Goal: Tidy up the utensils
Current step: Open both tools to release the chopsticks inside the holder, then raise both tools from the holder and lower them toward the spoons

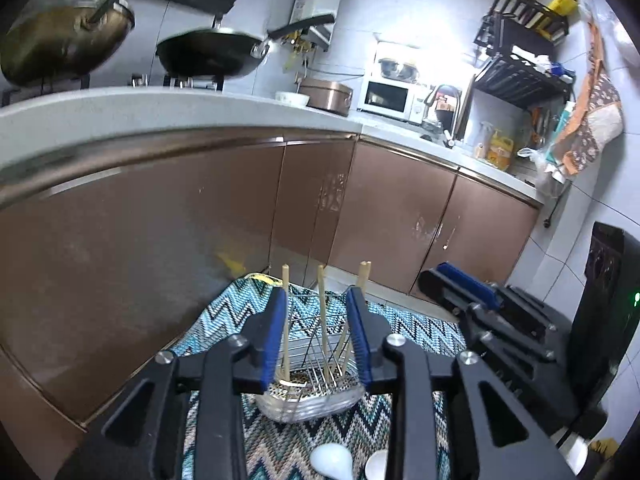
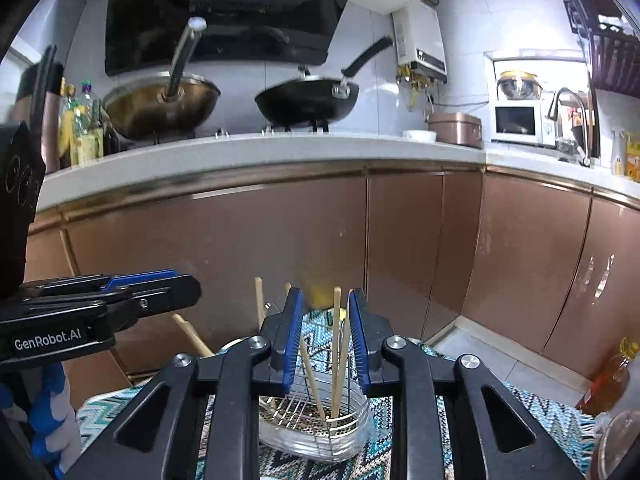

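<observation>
Left wrist view: my left gripper sat w/ jaws parted, nothing pinched between them. Seen through the gap was the wire utensil rack, standing in a clear tray on the zigzag mat, which lay on the floor in front of the brown cabinets. Several wooden chopsticks stood in the rack, leaning a bit, tips above the wire top. The blue pads flanked the rack in the frame, but I couldn't tell if they touched any stick. My right gripper showed at the right, lying sideways, near the rack but apart from it. Two white spoons lay on the mat at the bottom edge, just beside each other. Up on the counter: two woks, a microwave, a faucet.

Right wrist view: my right gripper also had jaws parted, released, w/ no stick clamped. Rack was straight ahead, low in the frame, tray under it, on the mat. Chopsticks stood inside; a couple rose up through the gap between my pads, not pressed by either. One more stick leaned out to the left, toward my left gripper, which reached in from the left edge at about stick-top height. An oil bottle stood at the right edge, well apart from the rack. Cabinets and counter behind.
</observation>
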Motion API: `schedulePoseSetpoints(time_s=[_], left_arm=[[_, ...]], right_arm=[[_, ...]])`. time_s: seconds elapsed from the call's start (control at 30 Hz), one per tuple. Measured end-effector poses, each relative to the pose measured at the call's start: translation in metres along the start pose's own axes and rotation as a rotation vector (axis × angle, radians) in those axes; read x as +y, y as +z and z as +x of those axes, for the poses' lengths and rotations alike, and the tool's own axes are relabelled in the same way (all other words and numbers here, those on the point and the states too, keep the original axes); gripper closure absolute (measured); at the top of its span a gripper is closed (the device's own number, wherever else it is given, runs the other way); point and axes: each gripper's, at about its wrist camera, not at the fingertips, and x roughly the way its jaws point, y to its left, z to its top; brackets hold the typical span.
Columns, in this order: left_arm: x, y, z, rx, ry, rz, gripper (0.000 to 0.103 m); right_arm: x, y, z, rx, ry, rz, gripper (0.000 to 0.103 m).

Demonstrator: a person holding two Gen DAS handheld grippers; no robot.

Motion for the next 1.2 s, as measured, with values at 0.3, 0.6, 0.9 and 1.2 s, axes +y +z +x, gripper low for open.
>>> schedulePoseSetpoints(time_s=[0.3,0.6,0.9,1.2], left_arm=[[0.005,-0.005,-0.062,0.041,0.011,0.024,0.072],[0.012,-0.023,-0.102,0.081,-0.004,0.026,0.072],[0.015,-0.049,-0.12,0.136,-0.029,-0.006,0.072],[0.013,-0.065,-0.126,0.172,-0.045,-0.003,0.068]], right_arm=[[0.012,0.003,-0.065,0.042,-0.007,0.002,0.079],[0.015,-0.017,-0.111,0.124,-0.039,0.025,0.079],[0.006,-0.037,-0.139,0.176,-0.061,0.085,0.079],[-0.004,-0.044,-0.163,0.19,-0.071,0.108,0.075]])
